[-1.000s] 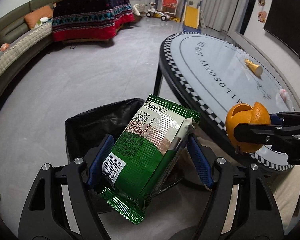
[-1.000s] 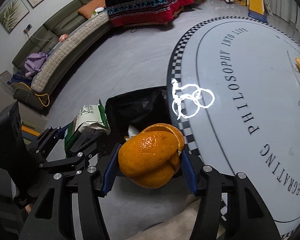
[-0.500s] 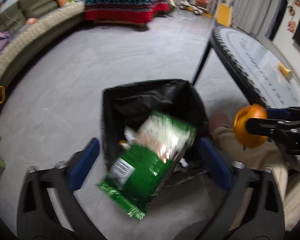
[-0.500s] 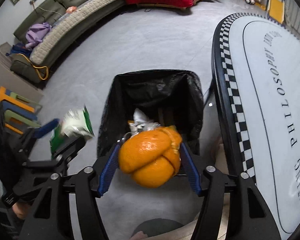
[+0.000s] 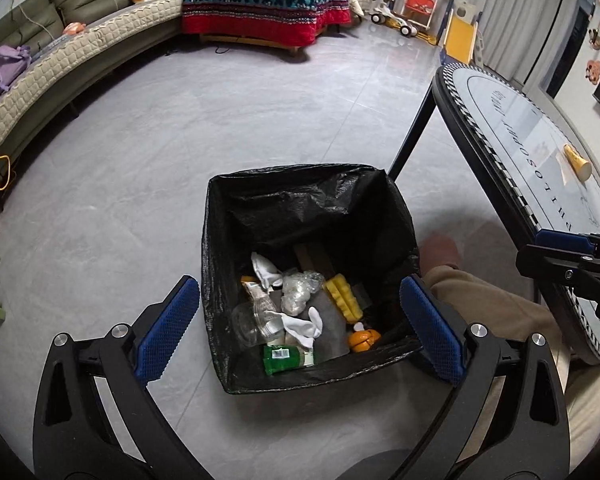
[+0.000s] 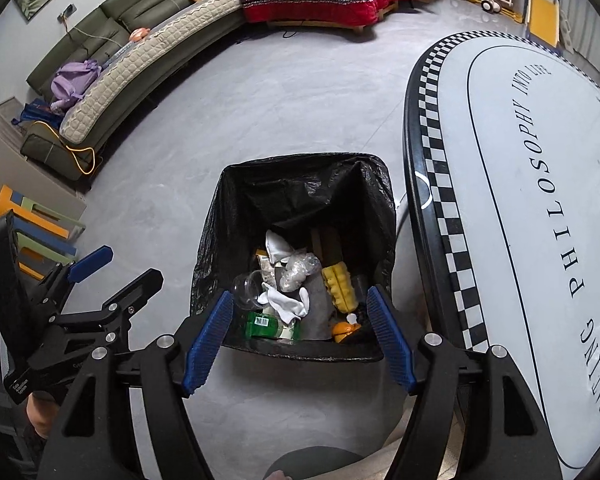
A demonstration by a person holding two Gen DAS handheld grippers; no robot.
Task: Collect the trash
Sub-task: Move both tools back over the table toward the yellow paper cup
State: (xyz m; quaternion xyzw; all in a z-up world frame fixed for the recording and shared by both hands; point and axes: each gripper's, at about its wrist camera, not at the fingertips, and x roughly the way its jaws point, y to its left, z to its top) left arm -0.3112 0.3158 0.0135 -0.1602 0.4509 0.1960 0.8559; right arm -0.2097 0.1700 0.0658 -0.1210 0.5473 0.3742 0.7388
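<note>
Below, the square bin lined with a black plastic bag [image 5: 220, 248] stood on the grey floor, directly under both hand-held grippers. The left gripper [image 5: 300, 324] hung above it with its blue-padded jaws spread wide and nothing between them. The right gripper [image 6: 300, 332] pointed down over the bin's near rim; its jaws were opening, and nothing was between its pads either.

Inside the bin, the green snack wrapper [image 5: 286, 358] lay at the near wall, and the peeled orange rind [image 5: 364, 339] sat in the near right corner, both well below the jaws. Around them lay crumpled white tissues [image 5: 302, 324], a clear plastic cup [image 5: 252, 322] on its side, a wad of clear film [image 5: 298, 292] and a ridged yellow piece [image 5: 342, 298].

Just beside the bin stood the round table with a checkered rim [image 6: 440, 200], and a small yellow cone [image 5: 577, 161] lay on its top.
</note>
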